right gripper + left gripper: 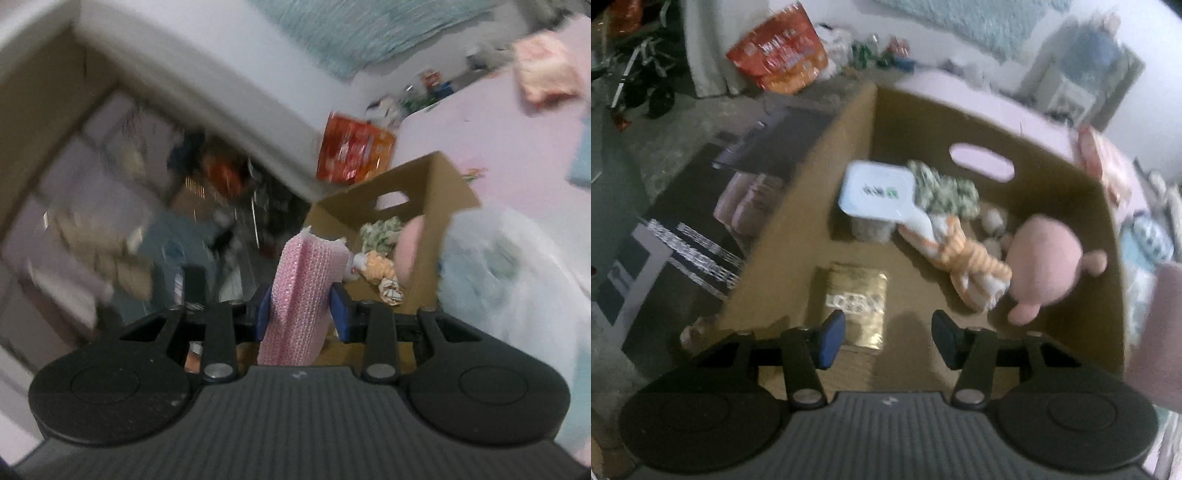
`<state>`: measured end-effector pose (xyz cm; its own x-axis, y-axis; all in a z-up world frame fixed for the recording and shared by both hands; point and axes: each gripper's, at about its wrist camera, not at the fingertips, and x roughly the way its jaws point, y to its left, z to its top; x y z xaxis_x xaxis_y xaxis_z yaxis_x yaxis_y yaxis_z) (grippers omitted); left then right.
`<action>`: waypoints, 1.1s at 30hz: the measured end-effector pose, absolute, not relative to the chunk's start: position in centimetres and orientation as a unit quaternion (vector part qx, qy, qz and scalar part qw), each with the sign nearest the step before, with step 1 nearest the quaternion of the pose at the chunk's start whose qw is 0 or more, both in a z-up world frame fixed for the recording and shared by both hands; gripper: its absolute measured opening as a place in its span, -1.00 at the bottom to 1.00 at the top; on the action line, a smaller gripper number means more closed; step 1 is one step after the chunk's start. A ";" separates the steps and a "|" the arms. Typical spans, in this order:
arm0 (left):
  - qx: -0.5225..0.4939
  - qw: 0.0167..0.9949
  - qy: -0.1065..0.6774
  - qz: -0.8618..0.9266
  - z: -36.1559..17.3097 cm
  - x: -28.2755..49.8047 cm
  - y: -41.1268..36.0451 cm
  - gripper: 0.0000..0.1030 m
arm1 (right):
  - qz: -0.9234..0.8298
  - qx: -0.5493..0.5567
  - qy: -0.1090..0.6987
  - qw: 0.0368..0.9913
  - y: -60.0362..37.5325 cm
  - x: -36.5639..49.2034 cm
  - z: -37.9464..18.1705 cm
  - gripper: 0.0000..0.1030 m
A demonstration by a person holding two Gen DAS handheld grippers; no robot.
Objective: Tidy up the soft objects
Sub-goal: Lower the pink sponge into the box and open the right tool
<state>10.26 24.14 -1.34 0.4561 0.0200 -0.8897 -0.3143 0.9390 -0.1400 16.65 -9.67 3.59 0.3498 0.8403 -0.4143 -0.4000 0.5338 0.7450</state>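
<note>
The right gripper (300, 308) squeezes an upright pink bubble-wrap pouch (299, 291); the cardboard box (424, 181) lies ahead, slightly right. The left gripper (888, 338), half-open and empty, hovers over the box.

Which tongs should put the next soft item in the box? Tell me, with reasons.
Right. The right tongs are already shut on the pink bubble-wrap pouch, with the cardboard box just ahead. The left tongs hang open and empty above the box.
</note>
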 end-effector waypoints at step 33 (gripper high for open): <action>-0.128 0.907 0.378 0.136 2.2 2.7 27.2 0.27 | 0.468 -0.100 0.561 0.675 17.4 28.6 -5.3 -0.35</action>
<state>2.69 27.25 2.22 0.6779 0.1491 -0.7198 -0.3432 0.9301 -0.1305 28.61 17.37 -5.31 -0.0683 0.5209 -0.8509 -0.7444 0.5413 0.3911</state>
